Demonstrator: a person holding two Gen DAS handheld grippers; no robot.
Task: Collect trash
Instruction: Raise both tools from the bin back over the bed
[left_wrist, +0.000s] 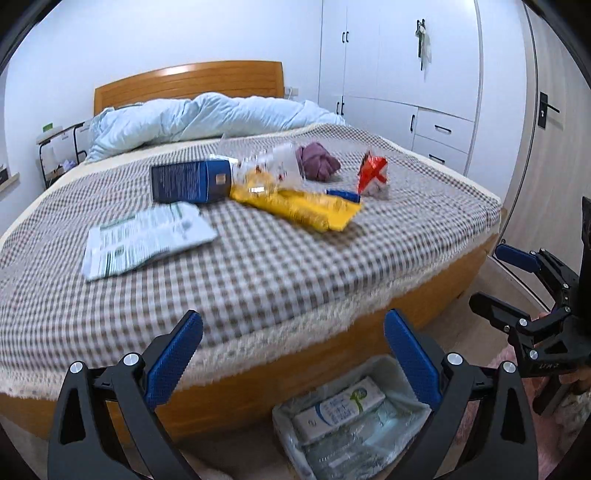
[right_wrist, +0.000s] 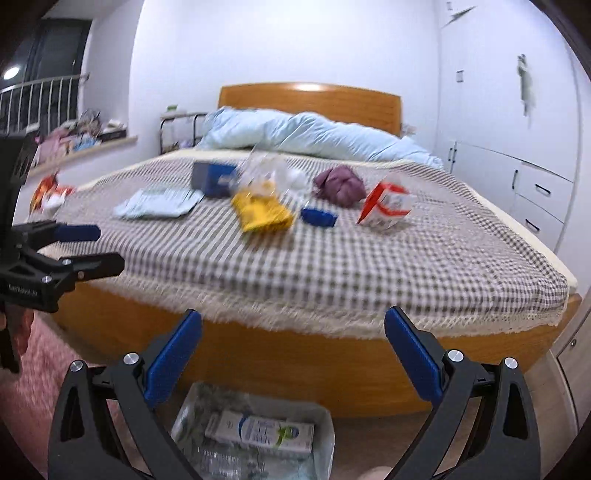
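Trash lies scattered on the checkered bed cover (left_wrist: 258, 266): a dark blue box (left_wrist: 192, 181) (right_wrist: 214, 179), a white printed packet (left_wrist: 147, 236) (right_wrist: 159, 203), a yellow wrapper (left_wrist: 299, 208) (right_wrist: 262, 214), a clear plastic bag (left_wrist: 269, 170), a small blue item (right_wrist: 319, 216) and a red-and-white wrapper (left_wrist: 373, 173) (right_wrist: 386, 205). On the floor at the bed's foot stands a lined bin (left_wrist: 391, 369) (right_wrist: 325, 417) holding a white carton (left_wrist: 340, 410). My left gripper (left_wrist: 293, 354) (right_wrist: 110, 248) and right gripper (right_wrist: 293, 354) (left_wrist: 485, 275) hang open and empty above the bin.
A purple cloth bundle (left_wrist: 317, 162) lies among the trash, and a light blue duvet (left_wrist: 207, 118) is heaped at the wooden headboard (left_wrist: 188, 81). White wardrobes (left_wrist: 406, 74) line the right wall. An orange wrapper (right_wrist: 48, 192) shows at the bed's left side. Pink rug (right_wrist: 48, 354) covers the floor.
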